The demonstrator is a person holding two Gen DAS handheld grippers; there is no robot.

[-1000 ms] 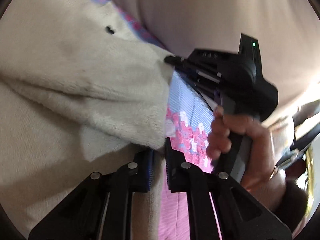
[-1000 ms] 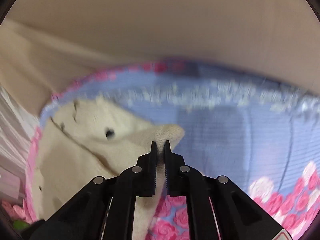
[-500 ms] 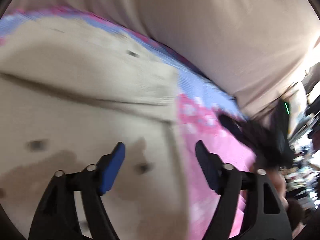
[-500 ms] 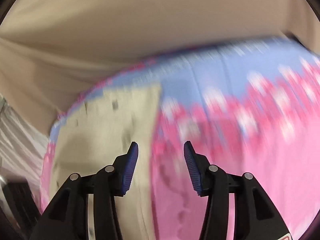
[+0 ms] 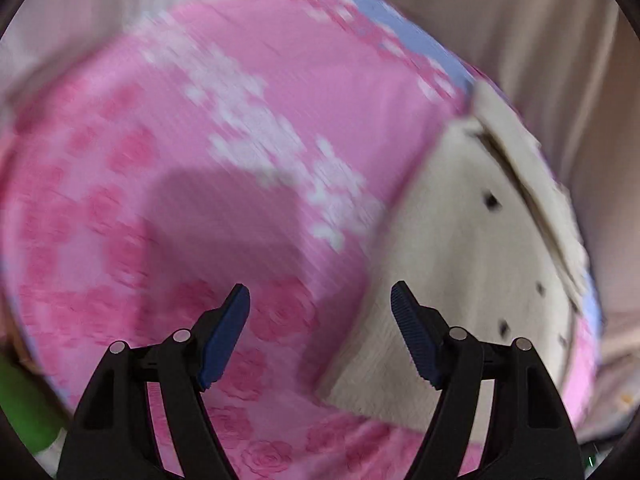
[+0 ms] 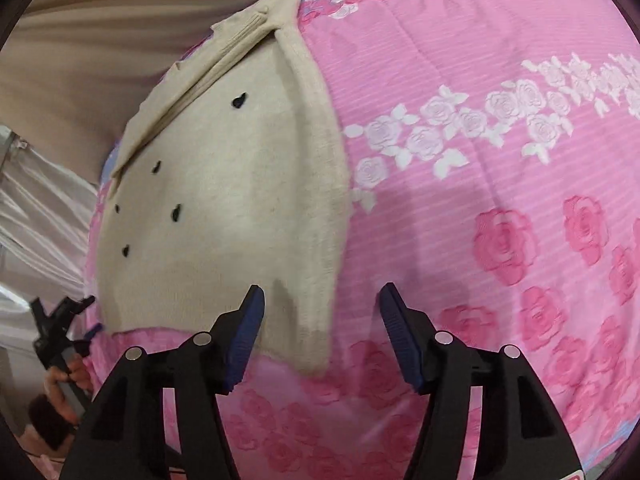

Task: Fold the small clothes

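Note:
A small beige knit garment (image 6: 224, 200) with black heart dots lies folded flat on the pink rose-patterned cover (image 6: 500, 160). In the left wrist view the garment (image 5: 460, 272) sits at the right, blurred. My right gripper (image 6: 322, 336) is open and empty, just above the garment's near corner. My left gripper (image 5: 320, 336) is open and empty over the pink cover, left of the garment's edge. The left gripper also shows in the right wrist view (image 6: 60, 332) at far left, held in a hand.
The pink cover (image 5: 200, 160) has a blue border (image 5: 404, 32) at its far edge. Beige fabric (image 6: 80, 40) hangs behind the surface. A green object (image 5: 20, 408) sits at the lower left of the left wrist view.
Both grippers let go of the garment's edge and opened. They pulled back and swung away; the garment now lies flat, folded over.

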